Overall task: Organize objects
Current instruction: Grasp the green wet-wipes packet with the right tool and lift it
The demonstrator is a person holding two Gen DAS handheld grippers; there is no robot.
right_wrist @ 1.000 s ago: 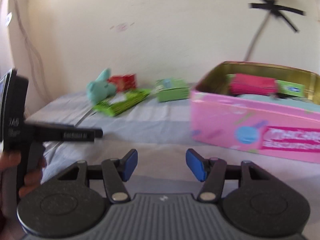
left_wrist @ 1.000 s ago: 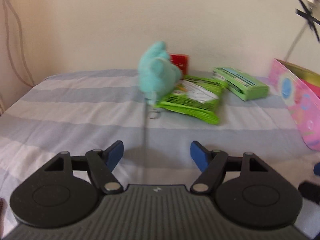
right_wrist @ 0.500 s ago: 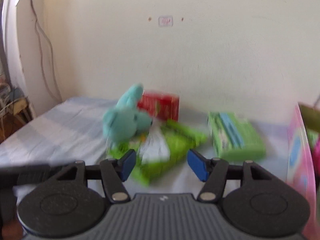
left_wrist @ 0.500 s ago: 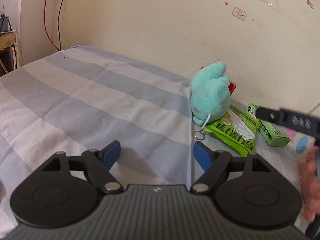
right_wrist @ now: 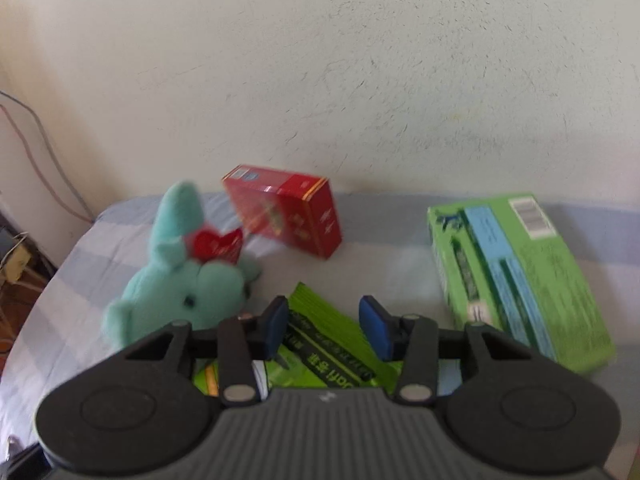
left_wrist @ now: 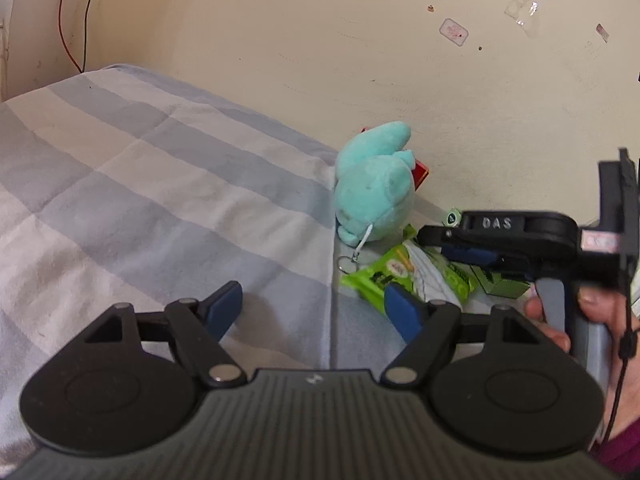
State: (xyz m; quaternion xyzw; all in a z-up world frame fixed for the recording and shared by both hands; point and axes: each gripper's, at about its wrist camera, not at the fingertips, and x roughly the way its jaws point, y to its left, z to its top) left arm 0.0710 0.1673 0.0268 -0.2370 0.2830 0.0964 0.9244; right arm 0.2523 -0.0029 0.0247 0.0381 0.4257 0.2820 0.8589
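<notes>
Two grippers are yours: your right gripper [right_wrist: 324, 326] hangs over the green snack packet [right_wrist: 320, 344], jaws closing with the packet between the blue pads (pads not yet pressing it). Your left gripper [left_wrist: 316, 310] is closing over bare striped bedsheet [left_wrist: 140, 200], gripping nothing. Just beside the packet sit the teal plush toy [right_wrist: 180, 292], red box [right_wrist: 288, 210] and green carton [right_wrist: 516, 276].
</notes>
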